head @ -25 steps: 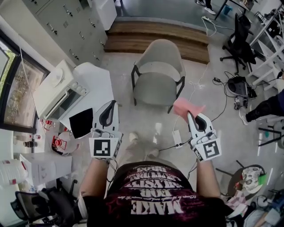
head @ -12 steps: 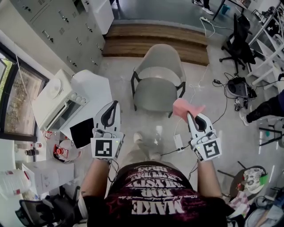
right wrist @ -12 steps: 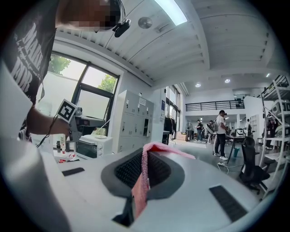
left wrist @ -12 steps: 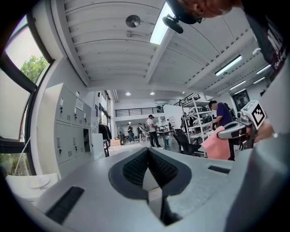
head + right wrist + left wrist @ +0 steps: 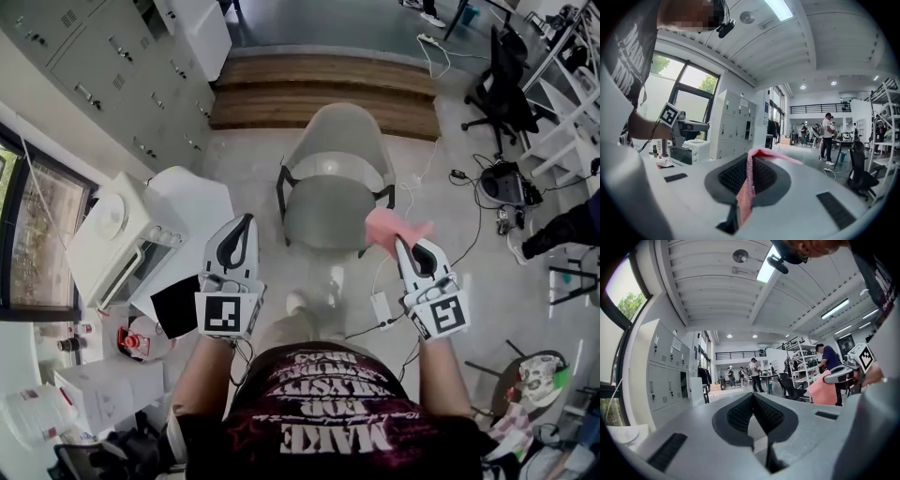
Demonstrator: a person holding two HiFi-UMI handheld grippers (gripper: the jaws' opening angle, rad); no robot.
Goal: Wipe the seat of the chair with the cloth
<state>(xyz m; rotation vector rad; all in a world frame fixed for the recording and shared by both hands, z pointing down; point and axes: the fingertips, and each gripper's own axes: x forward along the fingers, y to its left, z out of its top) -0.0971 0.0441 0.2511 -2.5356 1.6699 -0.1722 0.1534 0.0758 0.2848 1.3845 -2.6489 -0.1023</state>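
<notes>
Head view was centred on the grey moulded chair seat (image 5: pixel 328 214), which was found ahead and left of the right gripper (image 5: pixel 401 242), its fingers clenched on the pink cloth (image 5: pixel 392 227), while the left gripper (image 5: pixel 246 221) was held closed on nothing; the seat had been brought slightly nearer than a second before.

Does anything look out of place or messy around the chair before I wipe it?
Nothing spilled or damaged: the chair stands upright, its seat bare. One oddity: what looks like a white power strip lies loose on the floor before the chair, near the person's shoes, a possible trip hazard.
</notes>
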